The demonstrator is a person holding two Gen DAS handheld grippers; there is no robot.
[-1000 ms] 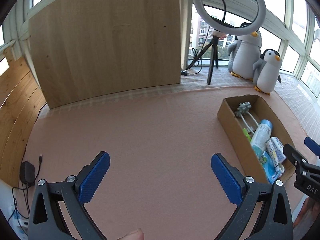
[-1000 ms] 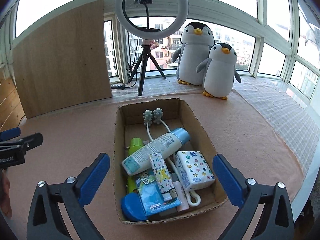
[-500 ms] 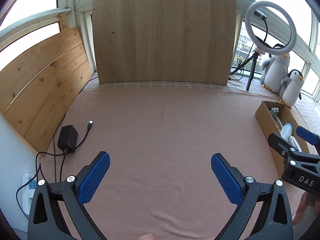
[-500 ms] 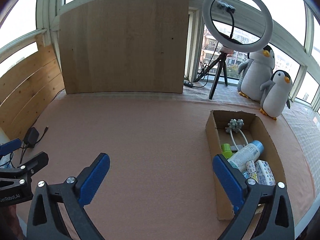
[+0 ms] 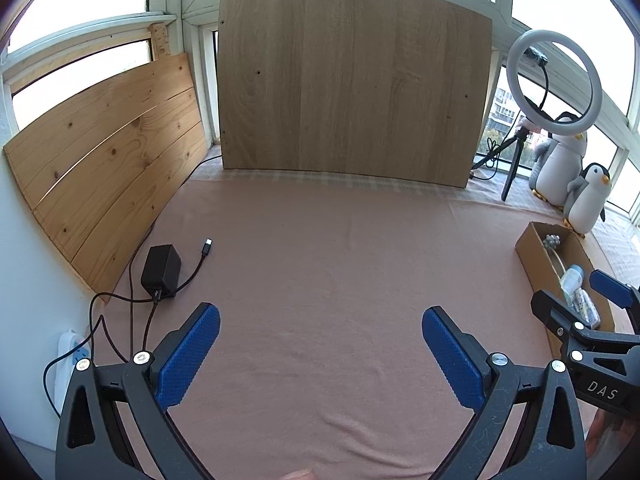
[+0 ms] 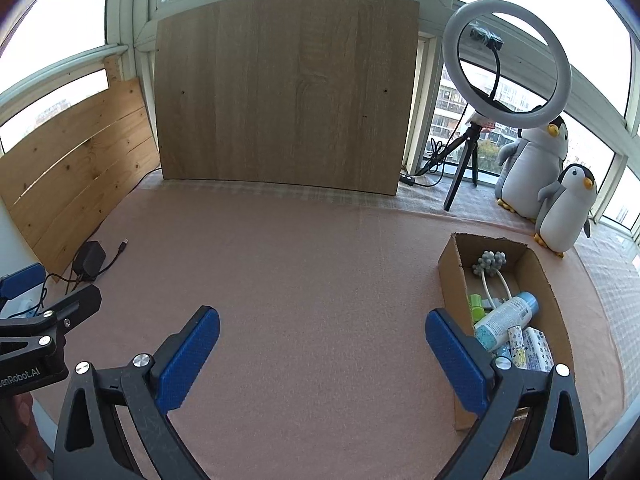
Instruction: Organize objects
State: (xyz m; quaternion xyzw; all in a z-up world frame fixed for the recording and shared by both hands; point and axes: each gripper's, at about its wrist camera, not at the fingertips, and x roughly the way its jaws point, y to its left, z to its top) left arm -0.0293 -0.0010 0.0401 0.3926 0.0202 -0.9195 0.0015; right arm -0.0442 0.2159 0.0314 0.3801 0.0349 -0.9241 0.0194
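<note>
I am holding my left tool (image 5: 320, 344) over the pink cloth-covered desk (image 5: 320, 260), its blue-padded fingers standing wide apart with nothing between them. I am holding my right tool (image 6: 322, 346) the same way, fingers spread wide and empty, over the bare middle of the desk.

The cardboard box (image 6: 448, 268) is lying on the right side of the desk, just beyond my right tool's right finger, which is covering part of the box's near left wall in the right wrist view. Inside it, a white and blue bottle (image 6: 506, 316) is lying tilted across the middle, a green item (image 6: 476, 304) is sitting at its left, a grey knobbly massager (image 6: 490, 260) with white stems is resting at the far end, and patterned packets (image 6: 536, 350) are crowding the near end. In the left wrist view the box (image 5: 536, 248) is showing at the far right, partly behind my right tool (image 5: 576, 304).

A black adapter (image 5: 161, 270) with its cable is lying at the desk's left edge, well apart from the box. A wooden board (image 6: 286, 92) is standing upright at the back, with a ring light (image 6: 506, 64) on a tripod and two plush penguins (image 6: 564, 208) to its right, just behind the box.
</note>
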